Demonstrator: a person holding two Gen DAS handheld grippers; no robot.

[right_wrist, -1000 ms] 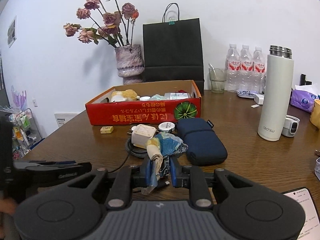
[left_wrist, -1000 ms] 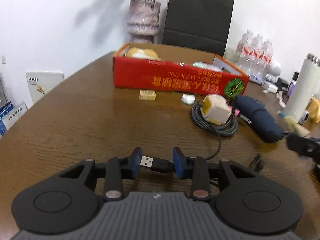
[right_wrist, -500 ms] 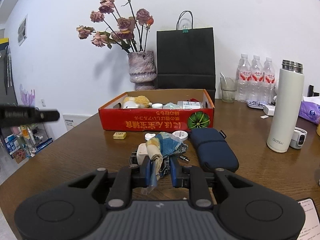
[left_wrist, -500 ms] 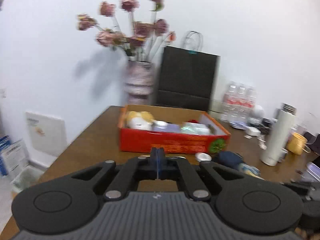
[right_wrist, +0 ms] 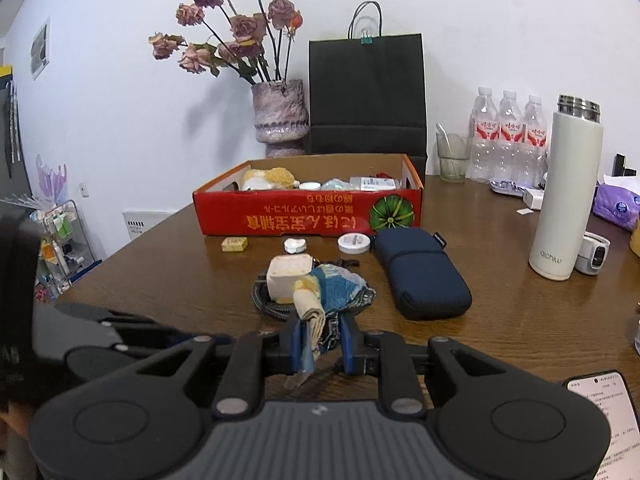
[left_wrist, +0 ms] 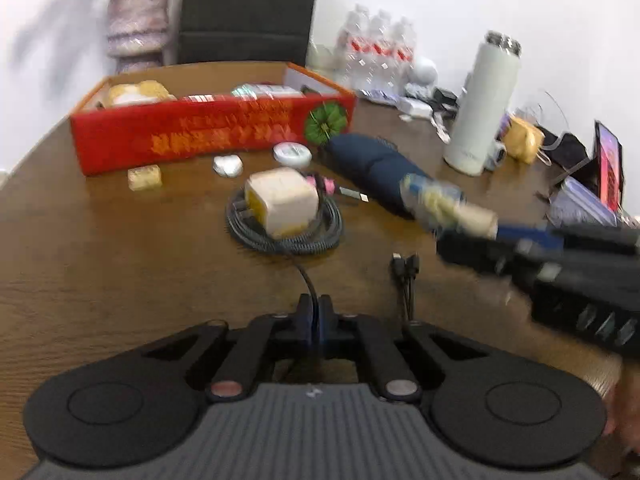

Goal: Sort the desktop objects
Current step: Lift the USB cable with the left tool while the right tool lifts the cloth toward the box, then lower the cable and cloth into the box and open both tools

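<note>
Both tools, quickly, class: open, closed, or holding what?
Left tool: closed on the black cable.
Right tool: closed on the blue-and-beige wrapper.

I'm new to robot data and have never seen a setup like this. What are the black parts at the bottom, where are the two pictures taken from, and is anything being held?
There is no robot here. A person holds one hand-held gripper in each hand, and a camera on each looks along its two fingers.

The left hand-held gripper is shut. A black cable runs up to its tips, but I cannot tell if it is pinched. The right hand-held gripper clamps a crumpled blue and beige bundle.

On the wooden table are a red box of small items, a white charger, a navy pouch and a white flask.
</note>
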